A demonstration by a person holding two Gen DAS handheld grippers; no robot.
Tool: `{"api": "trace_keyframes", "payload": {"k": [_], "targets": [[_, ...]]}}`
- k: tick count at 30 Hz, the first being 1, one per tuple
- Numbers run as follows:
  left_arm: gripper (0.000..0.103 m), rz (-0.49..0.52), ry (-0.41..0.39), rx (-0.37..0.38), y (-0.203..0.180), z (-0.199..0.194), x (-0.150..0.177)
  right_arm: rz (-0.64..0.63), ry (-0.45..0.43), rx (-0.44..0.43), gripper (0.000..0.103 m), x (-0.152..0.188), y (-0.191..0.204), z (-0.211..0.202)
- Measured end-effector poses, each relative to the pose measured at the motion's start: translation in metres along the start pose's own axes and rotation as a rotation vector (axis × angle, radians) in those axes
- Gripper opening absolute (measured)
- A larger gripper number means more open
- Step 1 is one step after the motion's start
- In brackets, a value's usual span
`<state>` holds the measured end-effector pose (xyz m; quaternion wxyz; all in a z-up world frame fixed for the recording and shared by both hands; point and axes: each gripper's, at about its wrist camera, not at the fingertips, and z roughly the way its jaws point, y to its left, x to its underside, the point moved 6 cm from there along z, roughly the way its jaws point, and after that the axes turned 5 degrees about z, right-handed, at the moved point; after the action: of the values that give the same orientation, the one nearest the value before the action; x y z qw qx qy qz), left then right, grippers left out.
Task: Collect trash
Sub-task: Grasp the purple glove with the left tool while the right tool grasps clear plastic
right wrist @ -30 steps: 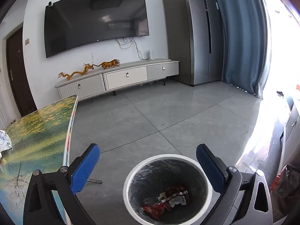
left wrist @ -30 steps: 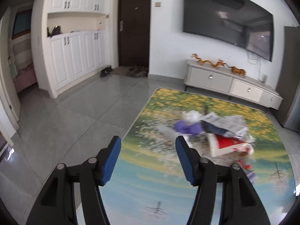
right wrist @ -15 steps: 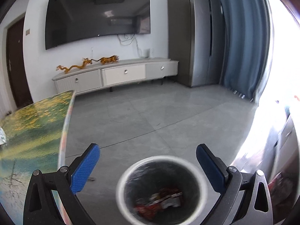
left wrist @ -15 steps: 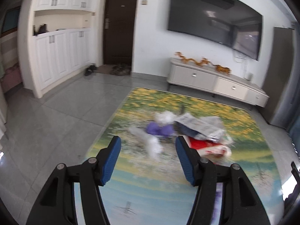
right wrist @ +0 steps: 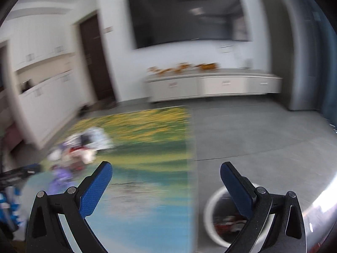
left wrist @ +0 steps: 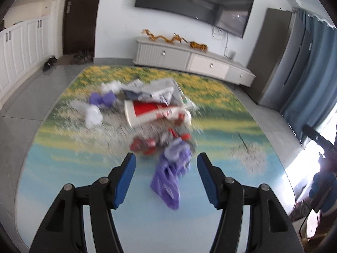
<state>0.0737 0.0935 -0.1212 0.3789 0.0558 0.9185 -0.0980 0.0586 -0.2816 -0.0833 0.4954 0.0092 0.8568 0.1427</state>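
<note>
The left tool [left wrist: 166,164] hangs above the near part of a tabletop [left wrist: 63,168] printed with a landscape in yellow, green and blue. Its blue-padded jaws stand apart with nothing pressed between them. A purple bag [left wrist: 170,177] lies on the tabletop between the two pads as the left wrist view shows it, but neither pad touches it. Just beyond the bag sit small red wrappers [left wrist: 145,144]. Farther back is the main heap: a red and white carton [left wrist: 151,111] on its side, crumpled newspaper [left wrist: 155,89] behind it, a white wad [left wrist: 92,116] and another purple scrap [left wrist: 103,99] to the left.

The right tool [right wrist: 166,175] is also released, its jaws wide and empty. Its view is heavily blurred. It looks across the right edge of the tabletop [right wrist: 147,210], with the trash heap [right wrist: 78,147] well off to the left. On the grey floor [right wrist: 252,130] beside the tabletop, low on the right of this view, stands a round white-rimmed bin [right wrist: 210,210] with a dark liner; red and white wrappers [right wrist: 229,224] lie in its bottom. The right finger partly covers the bin.

Against the far wall stand a low white cabinet [left wrist: 189,59] with orange figures on top and a large dark TV [left wrist: 193,6] above it.
</note>
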Motion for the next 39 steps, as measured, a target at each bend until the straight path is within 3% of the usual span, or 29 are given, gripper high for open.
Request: {"api": "trace_keyframes", "payload": {"k": [2,4,9,11,13,15,24,31,39], "targets": [[0.059,0.016,0.019,0.003,-0.003,0.004,0.004,-0.029,0.053,-0.08,0.102,0.004,0.026,0.013],[0.059,0.034,0.039,0.006,-0.005,0.009,0.009,-0.058,0.1,-0.127,0.095,0.007,0.045,0.027],[0.058,0.041,0.109,0.008,-0.004,0.033,0.019,-0.11,0.218,-0.227,0.071,0.019,0.089,0.065],[0.047,0.029,0.12,0.019,-0.001,0.037,0.023,-0.123,0.267,-0.259,0.063,0.025,0.102,0.08],[0.027,0.023,0.128,0.03,0.002,0.039,0.025,-0.147,0.307,-0.285,0.057,0.031,0.116,0.095],[0.018,0.015,0.132,0.034,0.006,0.04,0.027,-0.169,0.331,-0.303,0.052,0.034,0.125,0.101],[0.014,-0.04,0.076,0.045,0.032,0.008,0.033,-0.288,0.401,-0.355,0.049,0.049,0.183,0.148],[0.014,-0.068,0.046,0.03,0.044,-0.011,0.035,-0.437,0.402,-0.434,0.049,0.055,0.226,0.166],[0.014,-0.075,0.012,-0.007,0.047,-0.024,0.027,-0.564,0.448,-0.432,0.051,0.072,0.24,0.195]]}}
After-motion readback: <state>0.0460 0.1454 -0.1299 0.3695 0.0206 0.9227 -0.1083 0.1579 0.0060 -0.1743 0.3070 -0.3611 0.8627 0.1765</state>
